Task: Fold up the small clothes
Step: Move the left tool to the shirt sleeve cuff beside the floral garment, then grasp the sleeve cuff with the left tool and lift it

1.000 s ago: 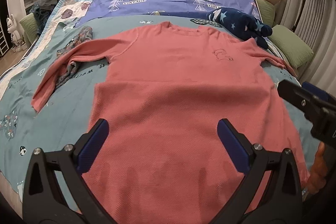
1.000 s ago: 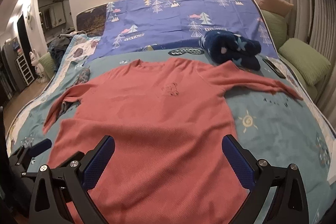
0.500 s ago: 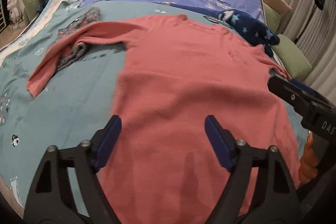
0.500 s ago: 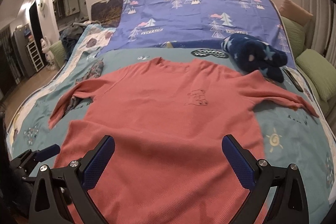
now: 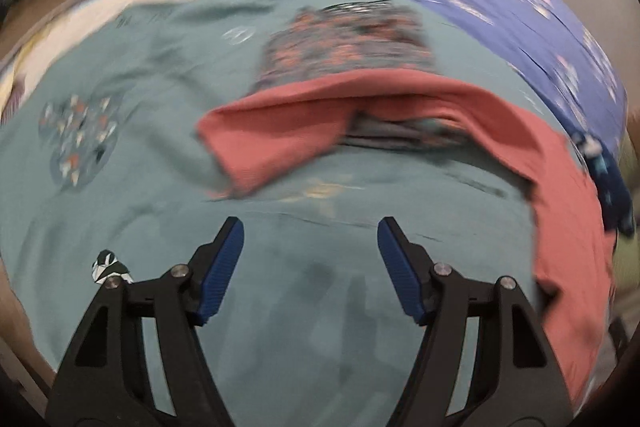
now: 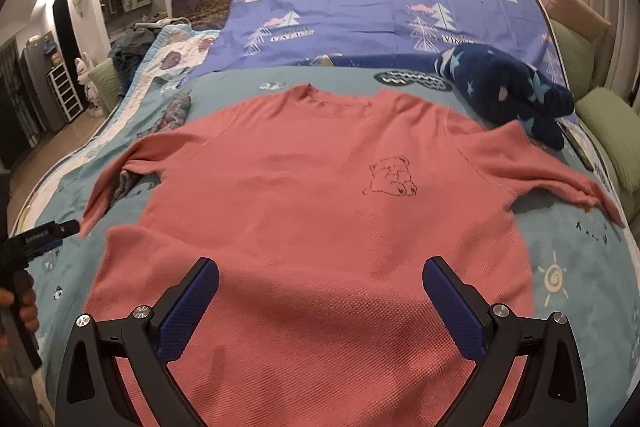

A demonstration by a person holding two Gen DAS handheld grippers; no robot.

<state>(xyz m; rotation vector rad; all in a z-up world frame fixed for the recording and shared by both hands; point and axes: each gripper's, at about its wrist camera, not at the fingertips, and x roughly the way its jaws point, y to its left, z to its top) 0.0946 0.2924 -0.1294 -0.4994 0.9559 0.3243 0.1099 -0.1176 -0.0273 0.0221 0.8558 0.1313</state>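
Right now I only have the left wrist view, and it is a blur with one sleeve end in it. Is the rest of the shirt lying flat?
Observer: Yes. In the right wrist view the pink shirt lies spread out, front up, with a bear outline on the chest.
Operator: Where is the other sleeve?
Observer: The other sleeve stretches out toward the right of that picture, near a navy starred blanket.
Operator: And the right jaws?
Observer: The right gripper is over the shirt's lower part, its jaws open and nothing between them.
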